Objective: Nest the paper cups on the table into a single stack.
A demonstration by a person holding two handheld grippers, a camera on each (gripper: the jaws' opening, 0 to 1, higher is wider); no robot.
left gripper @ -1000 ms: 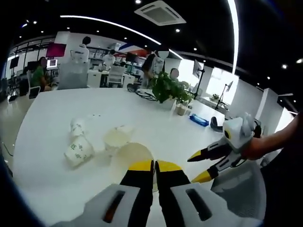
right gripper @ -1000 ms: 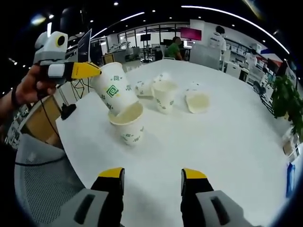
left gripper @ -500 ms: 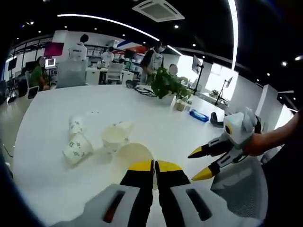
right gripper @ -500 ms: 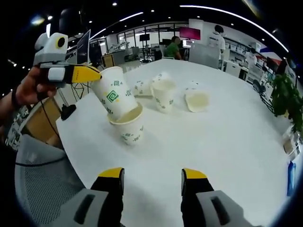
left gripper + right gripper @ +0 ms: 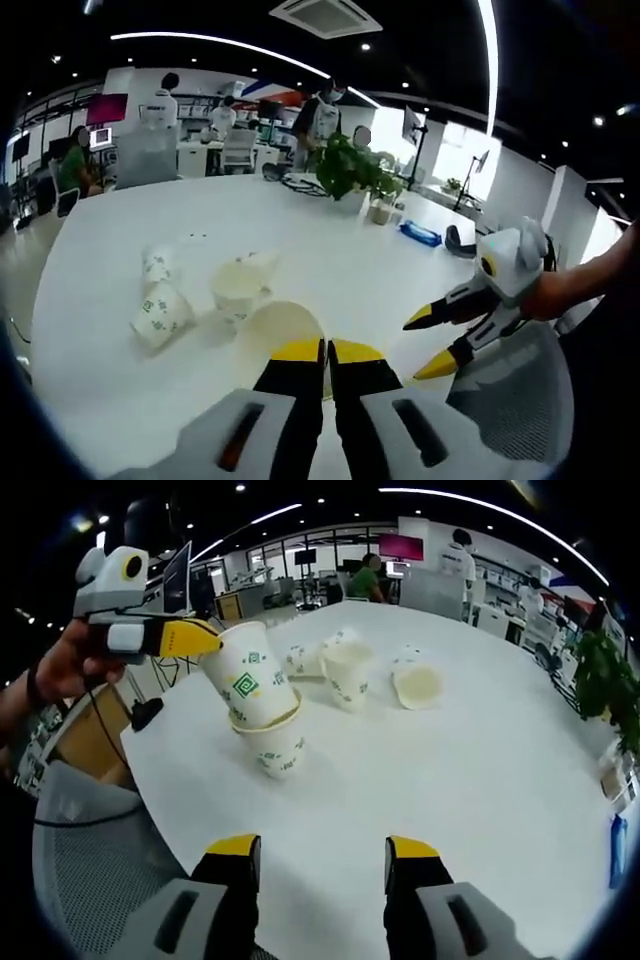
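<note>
In the right gripper view, my left gripper (image 5: pixel 205 638) comes in from the upper left, shut on the rim of a white paper cup (image 5: pixel 250 680) with a green logo. That cup leans with its base inside an upright cup (image 5: pixel 275 748) near the table's edge. Behind them are an upright cup (image 5: pixel 345 675), a cup on its side (image 5: pixel 415 685) and more lying cups (image 5: pixel 300 660). My right gripper (image 5: pixel 322 848) is open with nothing between its jaws. In the left gripper view, my left gripper (image 5: pixel 326 350) pinches the held cup's rim (image 5: pixel 278 328). The right gripper (image 5: pixel 440 340) hovers open at the right.
The white table (image 5: pixel 480 780) stretches far to the right. A grey mesh chair (image 5: pixel 80 850) stands at its near edge. A potted plant (image 5: pixel 350 175) and a blue item (image 5: pixel 420 233) sit at the far side. People work at desks beyond.
The left gripper has lowered the held cup, so its base now sits deeper in the upright cup. The right gripper stays open and about where it was.
</note>
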